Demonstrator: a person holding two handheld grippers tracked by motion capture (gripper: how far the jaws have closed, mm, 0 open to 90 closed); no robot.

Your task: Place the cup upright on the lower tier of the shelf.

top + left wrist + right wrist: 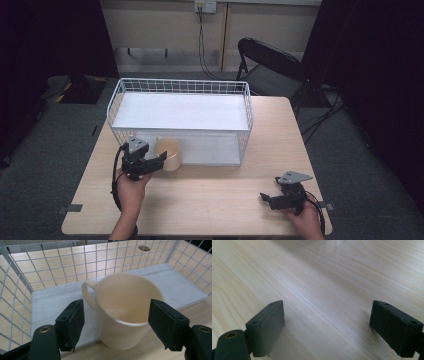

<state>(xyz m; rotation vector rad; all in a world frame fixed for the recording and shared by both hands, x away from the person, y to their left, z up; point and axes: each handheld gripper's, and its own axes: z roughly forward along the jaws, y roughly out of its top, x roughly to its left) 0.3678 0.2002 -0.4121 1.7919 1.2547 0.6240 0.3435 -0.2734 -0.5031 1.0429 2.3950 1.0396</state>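
A cream mug [168,154] stands upright and empty at the open front of a white wire rack [182,82], at the front edge of its lower white board [50,302]. In the left gripper view the mug [125,312] has its handle turned away toward the rack's back mesh. My left gripper [159,161] is open, with one jaw on each side of the mug [117,322] and a visible gap on the handle side. My right gripper [267,198] is open low over bare wood [329,325] near the table's front right, holding nothing.
The rack has an upper white shelf [180,112] with a raised wire rim and takes up the table's back half. The wooden table [215,190] spreads between the two grippers. A black folding chair [270,62] stands behind the table's far right corner.
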